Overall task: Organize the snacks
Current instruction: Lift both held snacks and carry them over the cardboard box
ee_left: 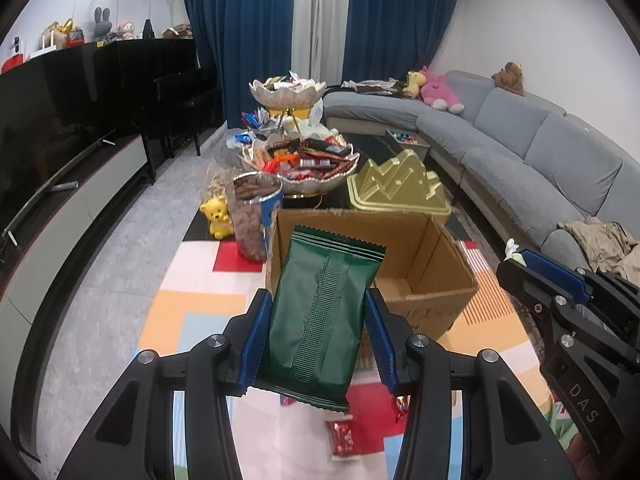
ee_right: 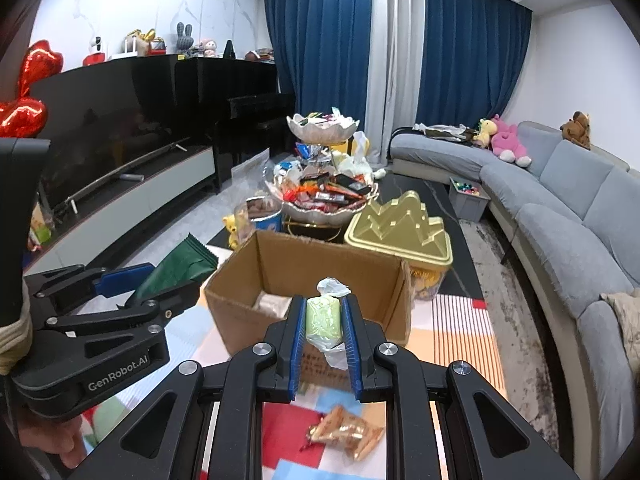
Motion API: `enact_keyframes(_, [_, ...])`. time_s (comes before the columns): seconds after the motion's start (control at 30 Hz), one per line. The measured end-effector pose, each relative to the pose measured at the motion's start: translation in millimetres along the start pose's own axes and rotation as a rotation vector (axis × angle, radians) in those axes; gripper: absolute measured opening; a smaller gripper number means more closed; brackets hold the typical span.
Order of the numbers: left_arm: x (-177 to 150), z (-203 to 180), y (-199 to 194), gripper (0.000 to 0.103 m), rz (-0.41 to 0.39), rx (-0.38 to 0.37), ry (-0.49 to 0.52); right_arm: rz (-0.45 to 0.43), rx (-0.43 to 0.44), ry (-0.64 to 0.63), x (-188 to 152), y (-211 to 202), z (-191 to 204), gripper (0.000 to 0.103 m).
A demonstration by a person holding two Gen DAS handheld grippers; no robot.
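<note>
My left gripper (ee_left: 318, 297) is shut on a dark green snack packet (ee_left: 320, 312), which stands upright between the blue pads. An open cardboard box (ee_left: 424, 236) sits on the colourful mat just beyond and to the right of it. My right gripper (ee_right: 324, 300) is shut on a small pale green sweet in a clear wrapper (ee_right: 323, 318), raised in front of the box's near wall (ee_right: 240, 304). A pale packet (ee_right: 272, 305) lies inside the box. In the right wrist view the left gripper (ee_right: 132, 276) with the green packet (ee_right: 176, 266) is left of the box.
Behind the box are a two-tier bowl stand (ee_left: 344, 178) heaped with snacks, a gold tin (ee_left: 400, 190), a clear snack jar (ee_left: 252, 220) and a yellow bear (ee_left: 218, 216). Loose wrapped snacks (ee_right: 348, 436) lie on the mat below the grippers. A grey sofa (ee_left: 520, 148) runs along the right.
</note>
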State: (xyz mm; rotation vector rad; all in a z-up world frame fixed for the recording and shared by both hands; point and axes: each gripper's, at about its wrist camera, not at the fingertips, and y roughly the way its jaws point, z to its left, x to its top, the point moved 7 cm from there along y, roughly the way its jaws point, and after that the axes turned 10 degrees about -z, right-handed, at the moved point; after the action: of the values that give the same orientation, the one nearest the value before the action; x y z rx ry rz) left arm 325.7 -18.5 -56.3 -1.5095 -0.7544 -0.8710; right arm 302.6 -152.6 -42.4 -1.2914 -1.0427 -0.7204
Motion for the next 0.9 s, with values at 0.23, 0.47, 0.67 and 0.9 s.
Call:
enact_keyframes(0.23, [21.9, -4.3, 16.0, 0.047, -0.015, -0.005, 0.009, 0.004, -0.021, 0.012, 12.3, 20.5, -13.3, 0.02])
enact_keyframes(0.47, [38.8, -9.2, 38.8, 0.047, -0.022, -0.014, 0.008, 0.012, -0.042, 0.015, 24.3, 46.4, -26.7, 0.02])
enact_keyframes(0.67, [46.2, -6.6, 60.4, 0.046, -0.012, -0.007, -0.005, 0.025, -0.037, 0.04, 31.4, 66.9, -32.4, 0.02])
enact_keyframes(0.9, [48.6, -6.5, 86.1, 0.047, 0.01, -0.005, -0.008, 0.051, -0.021, 0.05, 32.9, 92.8, -32.4, 0.02])
